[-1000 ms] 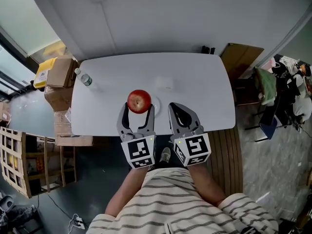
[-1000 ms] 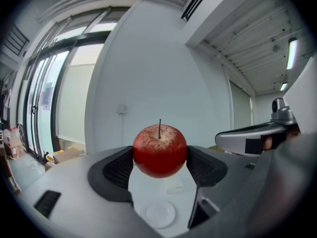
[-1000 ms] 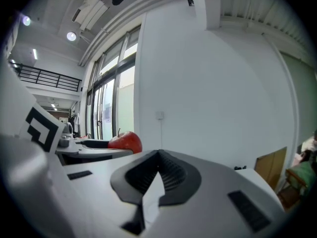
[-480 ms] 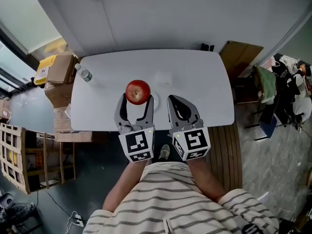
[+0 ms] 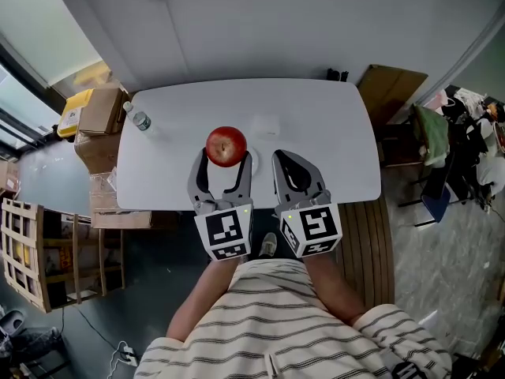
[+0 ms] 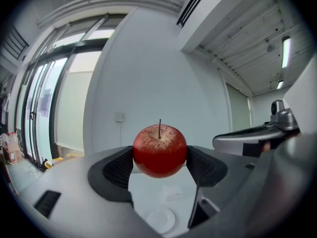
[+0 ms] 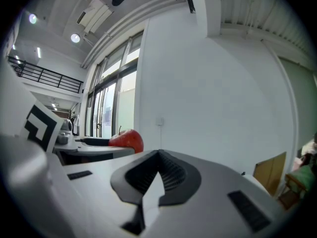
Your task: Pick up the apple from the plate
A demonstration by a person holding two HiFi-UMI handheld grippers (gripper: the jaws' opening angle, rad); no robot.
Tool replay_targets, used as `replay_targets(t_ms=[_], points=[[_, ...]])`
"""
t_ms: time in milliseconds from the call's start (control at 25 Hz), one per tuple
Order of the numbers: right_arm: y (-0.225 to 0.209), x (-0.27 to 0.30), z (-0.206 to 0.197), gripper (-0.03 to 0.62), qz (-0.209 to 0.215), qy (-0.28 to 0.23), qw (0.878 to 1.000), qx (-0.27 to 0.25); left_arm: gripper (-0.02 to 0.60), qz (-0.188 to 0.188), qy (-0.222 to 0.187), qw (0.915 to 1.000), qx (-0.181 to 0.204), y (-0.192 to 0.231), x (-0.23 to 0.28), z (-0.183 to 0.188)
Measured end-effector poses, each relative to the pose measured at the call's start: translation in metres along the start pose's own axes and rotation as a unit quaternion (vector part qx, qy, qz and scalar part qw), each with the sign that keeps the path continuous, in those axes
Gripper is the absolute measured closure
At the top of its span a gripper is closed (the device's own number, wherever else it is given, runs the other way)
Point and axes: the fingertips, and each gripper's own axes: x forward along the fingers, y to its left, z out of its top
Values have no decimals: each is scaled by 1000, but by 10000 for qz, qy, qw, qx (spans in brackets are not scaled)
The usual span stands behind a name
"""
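Observation:
A red apple (image 5: 226, 145) with its stem up is clamped between the two dark pads of my left gripper (image 5: 225, 159), which is shut on it and holds it in the air above the white table (image 5: 323, 133). In the left gripper view the apple (image 6: 159, 150) fills the gap between the pads, and a small white plate (image 6: 159, 219) lies bare on the table far below. My right gripper (image 5: 296, 170) hovers beside it on the right, shut with nothing in it. From the right gripper view the apple (image 7: 128, 140) shows at the left.
A small white flat object (image 5: 266, 125) lies mid-table. A water bottle (image 5: 139, 120) stands at the table's far left corner. Cardboard boxes (image 5: 99, 115) sit on the floor to the left, and a wooden board (image 5: 390, 93) leans at the right.
The left gripper and the apple it holds have drifted slightly away from me over the table. The right gripper has barely moved.

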Motion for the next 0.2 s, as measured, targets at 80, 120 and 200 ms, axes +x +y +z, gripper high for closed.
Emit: replay_targets(t_ms=[80,120,200], points=[[1,0,-2,589,13,7,10000,2,240,22,-9,10000,-2,0,0,-1],[1,0,-3,589,20,11,10000,1,241,33,-19,10000,5,1,0,-1],[1,1,-5,589,34,19,10000,-1,241,51,-41,10000,32,1,0,-1]])
